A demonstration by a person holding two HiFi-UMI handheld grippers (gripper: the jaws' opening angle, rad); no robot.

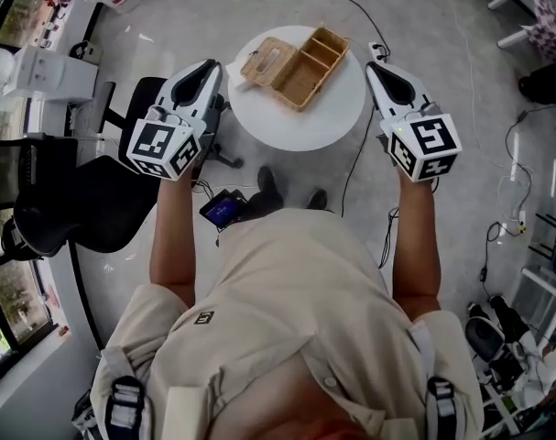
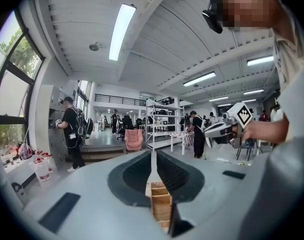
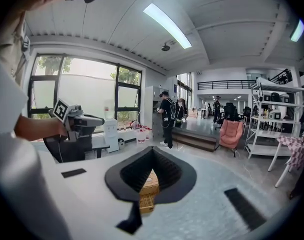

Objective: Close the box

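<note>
An open wicker box (image 1: 296, 67) lies on a small round white table (image 1: 296, 122), its lid folded out to the left and its divided base to the right. Both grippers hover above the table's edges, apart from the box. My left gripper (image 1: 211, 65) is to the left of the lid, jaws together and empty. My right gripper (image 1: 373, 67) is to the right of the base, jaws together and empty. In the left gripper view, the box (image 2: 161, 204) shows through the slit below the closed left gripper (image 2: 153, 156). The right gripper view shows the box (image 3: 149, 184) under the closed right gripper (image 3: 152, 150).
Black office chairs (image 1: 76, 200) stand left of the table, near a white desk (image 1: 49, 76). A small lit device (image 1: 224, 209) and cables (image 1: 360, 168) lie on the floor by the person's shoes (image 1: 268, 183). Shelving and other people are far off in the gripper views.
</note>
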